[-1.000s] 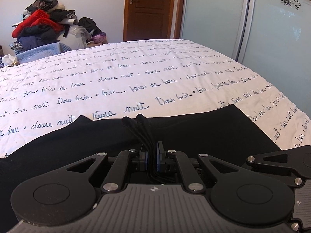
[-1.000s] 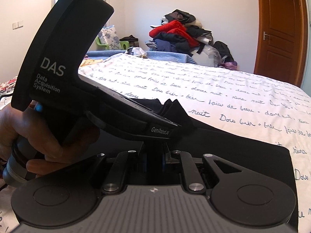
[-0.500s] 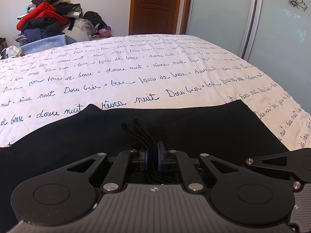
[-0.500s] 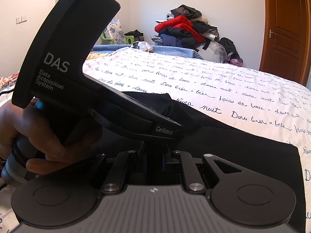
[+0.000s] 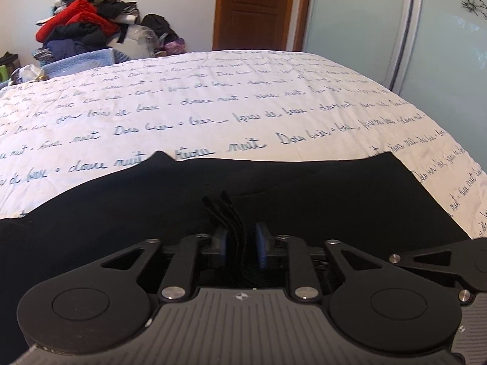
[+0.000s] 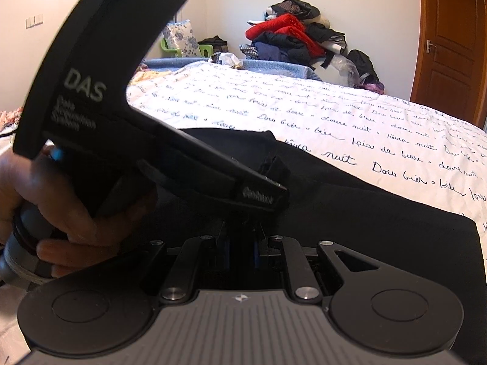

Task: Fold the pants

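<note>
Black pants (image 5: 304, 194) lie spread across the near part of the bed, also in the right wrist view (image 6: 380, 222). My left gripper (image 5: 242, 248) has its blue pads a little apart with a bunched fold of the pants' edge between them. My right gripper (image 6: 242, 251) is close beside it on the right, its pads close together on black fabric. The left gripper's body (image 6: 100, 112) and the hand holding it fill the left of the right wrist view and hide part of the pants.
The bed (image 5: 213, 106) has a white cover with blue script. A pile of clothes (image 5: 85, 30) sits beyond its far edge by the wall. A brown door (image 5: 258, 9) and frosted sliding wardrobe doors (image 5: 395, 30) stand at the far right.
The left gripper's pads have drawn apart; they were tight on the fabric before. Both grippers have shifted forward over the pants, and the far edge of the pants looks flatter.
</note>
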A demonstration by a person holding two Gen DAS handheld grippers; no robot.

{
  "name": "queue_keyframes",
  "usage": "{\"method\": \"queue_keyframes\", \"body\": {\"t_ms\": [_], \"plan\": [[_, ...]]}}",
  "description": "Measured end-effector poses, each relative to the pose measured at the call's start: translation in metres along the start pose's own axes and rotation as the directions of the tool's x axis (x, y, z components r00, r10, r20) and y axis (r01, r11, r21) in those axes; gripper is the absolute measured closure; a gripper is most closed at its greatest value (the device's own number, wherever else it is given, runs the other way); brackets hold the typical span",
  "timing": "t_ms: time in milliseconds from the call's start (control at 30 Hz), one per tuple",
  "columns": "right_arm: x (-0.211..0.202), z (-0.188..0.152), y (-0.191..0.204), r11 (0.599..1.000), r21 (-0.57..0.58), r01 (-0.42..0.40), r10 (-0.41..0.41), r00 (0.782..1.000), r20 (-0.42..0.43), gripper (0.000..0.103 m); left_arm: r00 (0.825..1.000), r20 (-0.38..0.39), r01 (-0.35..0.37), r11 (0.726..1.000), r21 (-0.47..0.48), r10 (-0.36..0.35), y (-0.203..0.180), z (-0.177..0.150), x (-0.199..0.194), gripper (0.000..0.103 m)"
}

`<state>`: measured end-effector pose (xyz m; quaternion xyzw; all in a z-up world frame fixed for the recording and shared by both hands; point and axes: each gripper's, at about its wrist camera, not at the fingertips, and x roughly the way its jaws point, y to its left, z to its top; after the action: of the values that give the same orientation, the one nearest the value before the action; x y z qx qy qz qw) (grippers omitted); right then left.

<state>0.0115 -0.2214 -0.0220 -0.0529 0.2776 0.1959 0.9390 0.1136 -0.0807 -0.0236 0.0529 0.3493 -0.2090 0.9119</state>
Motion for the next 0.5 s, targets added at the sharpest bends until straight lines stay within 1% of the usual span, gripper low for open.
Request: {"method": "queue_keyframes", "body": {"t_ms": [67, 133, 167, 233, 300, 367, 433, 500], "plan": [[0.002, 0.001, 0.001, 1.0, -0.005, 0.008, -0.009, 1.0, -0.003, 0.087, 1.0, 0.006, -0.022, 1.0, -0.013, 0.022, 0.006, 0.0, -0.003, 0.068], [0.004, 0.002, 0.002, 1.0, -0.006, 0.021, -0.021, 1.0, -0.003, 0.076, 0.999, 0.013, -0.049, 0.998, -0.03, 0.049, 0.012, 0.0, -0.006, 0.065], [0.004, 0.003, 0.002, 1.0, -0.007, 0.022, -0.022, 1.0, -0.002, 0.073, 0.998, 0.015, -0.065, 0.997, -0.034, 0.065, 0.015, 0.0, -0.008, 0.064], [0.003, 0.003, 0.003, 1.0, -0.009, 0.02, -0.02, 1.0, 0.003, 0.059, 0.995, 0.014, -0.099, 0.994, -0.037, 0.1, 0.023, 0.001, -0.011, 0.064], [0.0, 0.004, 0.006, 1.0, -0.02, 0.013, -0.012, 1.0, 0.017, 0.052, 0.992, 0.012, -0.128, 0.991, -0.048, 0.129, 0.031, 0.0, -0.015, 0.064], [-0.004, 0.008, 0.009, 0.999, -0.032, -0.004, 0.005, 0.999, 0.039, 0.052, 0.989, 0.005, -0.146, 0.987, -0.068, 0.147, 0.041, -0.002, -0.019, 0.064], [-0.007, 0.012, 0.007, 0.999, -0.02, -0.025, 0.026, 0.998, 0.056, 0.052, 0.987, -0.011, -0.16, 0.983, -0.088, 0.16, 0.051, -0.005, -0.022, 0.064], [-0.005, 0.015, 0.003, 0.999, 0.011, -0.049, 0.048, 0.998, 0.043, 0.052, 0.984, -0.023, -0.176, 0.98, -0.091, 0.175, 0.058, -0.008, -0.023, 0.063]]}}
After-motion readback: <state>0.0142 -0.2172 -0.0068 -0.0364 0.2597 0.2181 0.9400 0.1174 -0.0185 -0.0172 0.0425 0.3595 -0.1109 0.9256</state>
